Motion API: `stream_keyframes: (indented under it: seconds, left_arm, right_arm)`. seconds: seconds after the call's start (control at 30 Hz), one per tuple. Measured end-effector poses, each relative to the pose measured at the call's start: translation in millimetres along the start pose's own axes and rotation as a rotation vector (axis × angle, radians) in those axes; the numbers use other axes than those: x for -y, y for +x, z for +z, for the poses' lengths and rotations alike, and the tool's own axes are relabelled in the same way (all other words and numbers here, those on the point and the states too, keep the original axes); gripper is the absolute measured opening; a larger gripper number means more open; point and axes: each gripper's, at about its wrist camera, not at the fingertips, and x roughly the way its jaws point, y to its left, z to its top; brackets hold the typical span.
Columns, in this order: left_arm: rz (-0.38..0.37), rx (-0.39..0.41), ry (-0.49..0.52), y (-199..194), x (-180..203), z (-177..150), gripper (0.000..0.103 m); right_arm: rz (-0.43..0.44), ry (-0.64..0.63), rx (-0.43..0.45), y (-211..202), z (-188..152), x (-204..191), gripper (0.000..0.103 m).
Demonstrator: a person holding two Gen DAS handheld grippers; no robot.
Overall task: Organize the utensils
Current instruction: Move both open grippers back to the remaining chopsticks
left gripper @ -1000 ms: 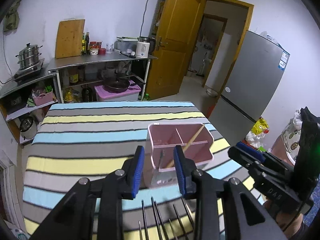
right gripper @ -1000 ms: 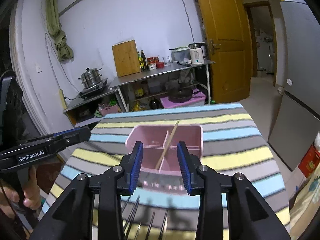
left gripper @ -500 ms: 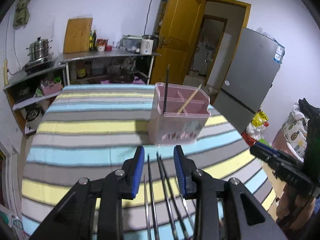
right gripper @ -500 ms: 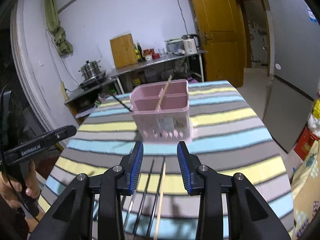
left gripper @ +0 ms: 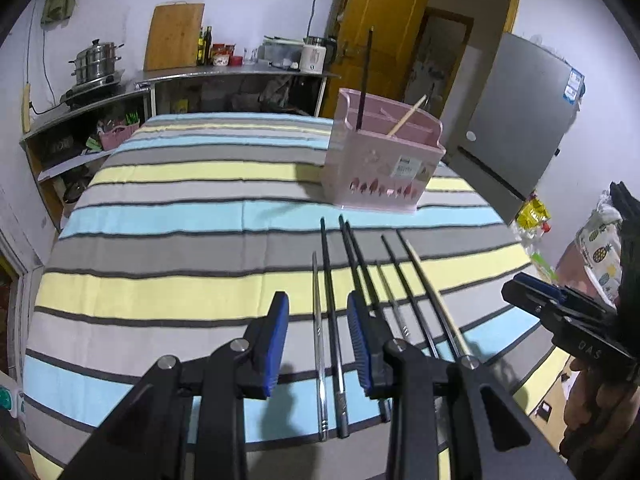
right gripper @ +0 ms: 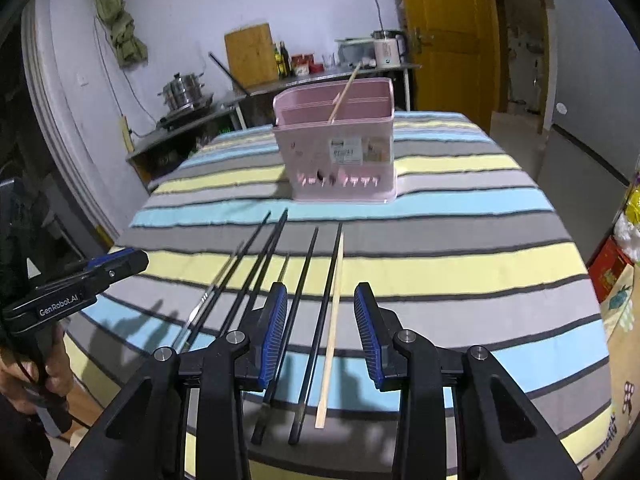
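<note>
A pink utensil holder [left gripper: 382, 162] [right gripper: 338, 152] stands on the striped table [left gripper: 168, 240], with one black chopstick [left gripper: 365, 80] and one wooden chopstick [left gripper: 406, 120] upright in it. Several chopsticks lie side by side in front of it: black ones [left gripper: 331, 312], a metal one [left gripper: 318, 340] and a wooden one [right gripper: 331, 328]. My left gripper [left gripper: 318, 346] is open and empty, low over the metal and black chopsticks. My right gripper [right gripper: 320, 336] is open and empty, low over the wooden chopstick and a black one [right gripper: 310, 320].
A steel shelf unit [left gripper: 224, 80] with pots, bottles and a kettle stands behind the table. A grey fridge [left gripper: 520, 120] and a wooden door [left gripper: 384, 32] are at the right. The table's near edge lies just under both grippers.
Both grippers have pulled back from above the pink holder and dropped low over the row of loose chopsticks. The holder now stands farther off. Both stay open.
</note>
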Motion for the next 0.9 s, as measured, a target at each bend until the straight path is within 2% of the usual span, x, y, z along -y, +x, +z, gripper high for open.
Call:
stream_keyframes:
  seconds: [0.17,0.4,0.9]
  left_arm:
    - [0.003,-0.041,-0.005,19.6,-5.4,-5.5,0.032]
    - [0.004,-0.109,-0.002,55.5,-14.4,-4.5,0.032]
    - [0.006,-0.170,0.042,93.1,-12.6,6.3,0.032]
  right_arm:
    - [-0.010,0.003,-0.047,19.2,-3.5,1.4,0.022]
    - [-0.017,0.015,-0.102,50.6,-3.6,7.9,0.014]
    - [-0.024,0.015,-0.159,98.0,9.0,13.2,0.012]
